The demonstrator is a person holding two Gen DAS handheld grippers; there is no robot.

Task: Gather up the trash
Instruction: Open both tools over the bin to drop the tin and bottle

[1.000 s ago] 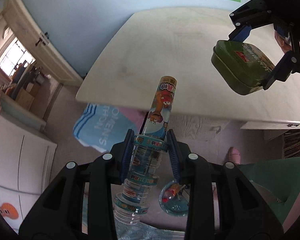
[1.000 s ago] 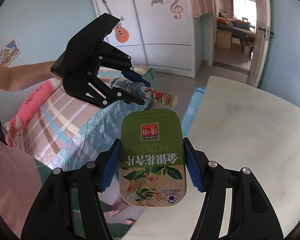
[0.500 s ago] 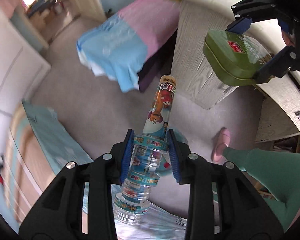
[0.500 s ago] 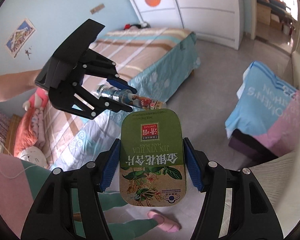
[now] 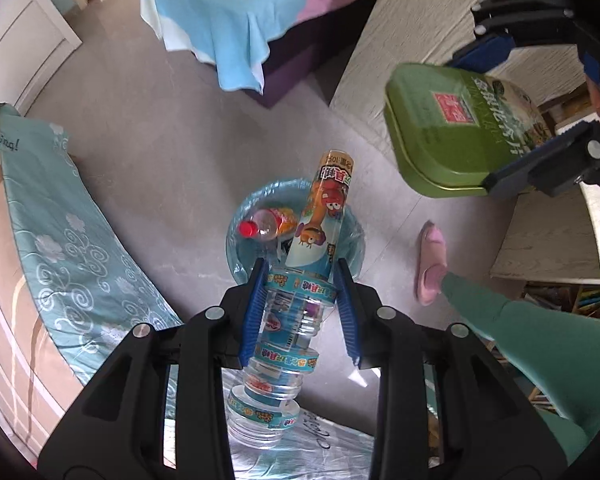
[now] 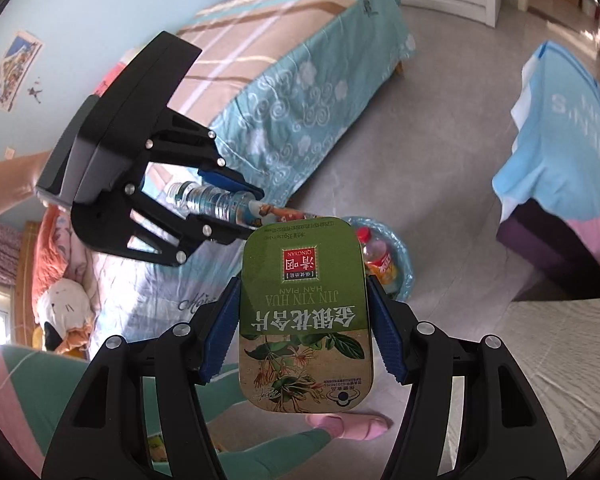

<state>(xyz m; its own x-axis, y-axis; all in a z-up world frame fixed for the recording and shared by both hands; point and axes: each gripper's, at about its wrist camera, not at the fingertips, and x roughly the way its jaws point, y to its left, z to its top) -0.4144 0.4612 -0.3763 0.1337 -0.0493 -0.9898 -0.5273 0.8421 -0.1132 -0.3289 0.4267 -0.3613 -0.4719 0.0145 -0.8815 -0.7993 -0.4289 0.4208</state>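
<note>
Both grippers have descended toward the blue-lined round bin (image 5: 240, 240) on the floor: left gripper (image 5: 300, 304) fingers pinch a clear plastic bottle (image 5: 296, 316), right gripper (image 6: 304, 320) fingers pinch a green rectangular tin (image 6: 304, 320); release looks imminent.

Green tin (image 6: 305, 312), seemingly blue-lined bin (image 5: 244, 216)

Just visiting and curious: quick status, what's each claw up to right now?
Left claw shut on crushed plastic bottle, above the bin. Right claw shut on green tin. Bin holds a red-capped bottle; nothing blocking the drop.
</note>
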